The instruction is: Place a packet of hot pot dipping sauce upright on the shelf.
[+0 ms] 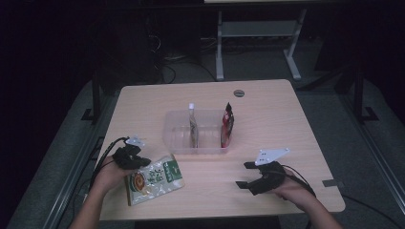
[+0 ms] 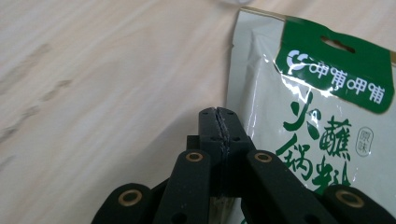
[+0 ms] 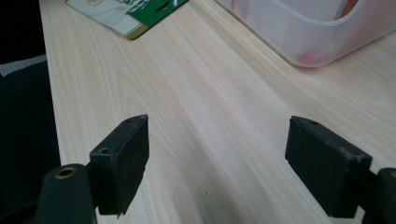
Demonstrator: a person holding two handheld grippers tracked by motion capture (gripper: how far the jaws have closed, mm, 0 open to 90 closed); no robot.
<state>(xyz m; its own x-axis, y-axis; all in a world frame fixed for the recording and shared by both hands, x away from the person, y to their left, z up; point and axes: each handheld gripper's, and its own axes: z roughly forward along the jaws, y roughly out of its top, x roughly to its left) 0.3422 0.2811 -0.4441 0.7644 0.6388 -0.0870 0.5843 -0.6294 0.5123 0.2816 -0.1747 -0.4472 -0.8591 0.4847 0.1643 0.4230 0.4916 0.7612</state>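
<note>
Though half-hidden, pouch (image 2: 317, 116) under left gripper (image 2: 219, 122)

Left hand-held gripper (image 2: 219, 122) with jaws pressed together, at the left edge of a green-white pouch (image 2: 322, 126), lying flat on the pale wooden counter (image 2: 102, 93)

There is one table (image 1: 267, 102). On it sits one clear bin (image 1: 179, 138). Two things stand in the bin: one bottle (image 1: 193, 125) and one red pouch (image 1: 227, 125). One green and white bag (image 1: 154, 179) lies flat on the table. There are two black grippers, the left gripper (image 1: 143, 161) and the right gripper (image 1: 242, 174). Two hands hold them, the left hand (image 1: 109, 175) and the right hand (image 1: 292, 190). One small round disc (image 1: 239, 93) sits at the far edge of the table
</note>
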